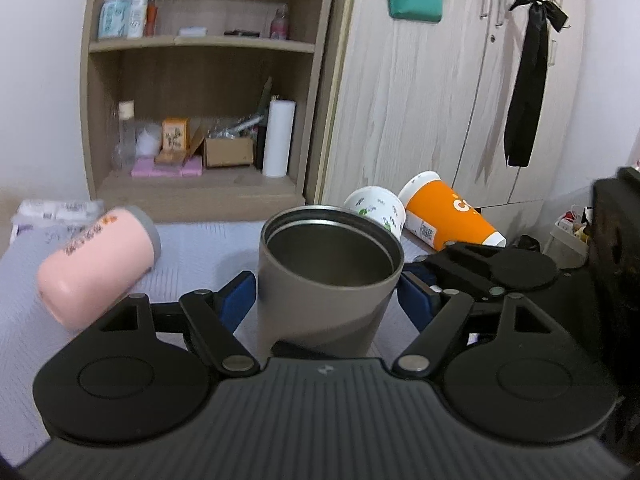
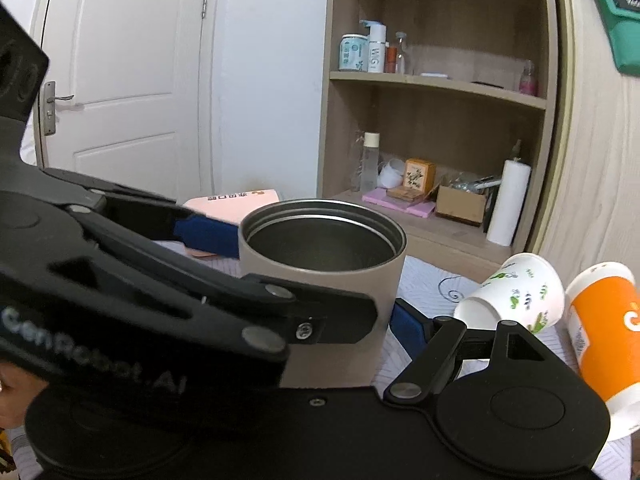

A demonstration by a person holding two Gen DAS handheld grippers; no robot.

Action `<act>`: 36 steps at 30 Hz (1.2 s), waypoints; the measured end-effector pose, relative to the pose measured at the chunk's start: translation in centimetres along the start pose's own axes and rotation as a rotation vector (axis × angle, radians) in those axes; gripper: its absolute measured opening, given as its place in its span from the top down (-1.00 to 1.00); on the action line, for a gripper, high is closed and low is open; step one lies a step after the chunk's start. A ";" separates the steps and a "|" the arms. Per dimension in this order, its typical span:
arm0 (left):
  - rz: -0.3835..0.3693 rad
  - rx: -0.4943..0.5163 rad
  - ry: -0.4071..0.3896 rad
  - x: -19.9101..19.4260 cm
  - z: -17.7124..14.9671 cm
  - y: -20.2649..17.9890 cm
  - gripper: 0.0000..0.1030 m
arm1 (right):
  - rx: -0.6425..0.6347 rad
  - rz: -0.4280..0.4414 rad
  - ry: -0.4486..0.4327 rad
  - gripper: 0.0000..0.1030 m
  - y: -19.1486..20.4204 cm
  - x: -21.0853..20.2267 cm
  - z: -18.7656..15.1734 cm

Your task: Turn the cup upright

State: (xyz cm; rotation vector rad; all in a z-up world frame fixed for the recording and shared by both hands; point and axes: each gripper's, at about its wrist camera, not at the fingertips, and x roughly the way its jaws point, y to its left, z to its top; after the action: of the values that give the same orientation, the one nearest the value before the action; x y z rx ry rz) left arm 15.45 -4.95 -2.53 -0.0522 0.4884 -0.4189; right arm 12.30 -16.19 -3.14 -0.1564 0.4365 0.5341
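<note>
A grey steel-lined cup [image 1: 324,292] stands upright, mouth up, on the pale quilted surface [image 1: 200,248]. My left gripper [image 1: 326,300] has a blue pad on each side of the cup, touching or nearly touching its wall. In the right wrist view the same cup [image 2: 320,280] stands between the blue pads of my right gripper [image 2: 320,312], and the left gripper's arm crosses in front. Both grippers sit around the cup from different sides.
A pink cup [image 1: 96,264] lies on its side to the left. A white floral paper cup [image 1: 376,212] and an orange paper cup [image 1: 448,216] lie tipped at the right. A wooden shelf unit [image 1: 200,80] and a wardrobe [image 1: 440,100] stand behind.
</note>
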 end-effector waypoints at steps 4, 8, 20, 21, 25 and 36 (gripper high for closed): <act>0.009 -0.022 0.006 -0.7 -0.1 0.1 -0.53 | 0.002 -0.021 -0.008 -0.65 0.4 -1.0 0.1; 0.012 -0.050 0.008 -2.0 0.0 0.4 -0.55 | -0.019 -0.035 -0.008 -0.67 1.0 -1.9 0.5; 0.137 -0.094 0.044 -6.5 -0.6 1.0 -0.61 | -0.008 -0.071 -0.003 -0.68 3.1 -5.9 -0.3; 0.153 -0.094 0.046 -6.9 -0.8 0.9 -0.61 | 0.000 -0.078 0.000 -0.68 3.2 -6.3 -0.5; 0.197 -0.101 0.055 -8.8 -1.1 0.7 -0.72 | 0.023 -0.116 -0.007 -0.68 3.6 -8.0 -0.6; 0.257 -0.103 0.069 -13.0 -0.9 -0.7 -1.00 | 0.017 -0.244 -0.032 -0.78 5.4 -13.0 1.6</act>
State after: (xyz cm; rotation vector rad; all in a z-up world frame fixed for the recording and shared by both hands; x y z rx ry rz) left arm 4.36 -0.32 2.55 -0.0735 0.5764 -0.1434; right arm 0.03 -17.14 3.84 -0.1817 0.3841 0.2927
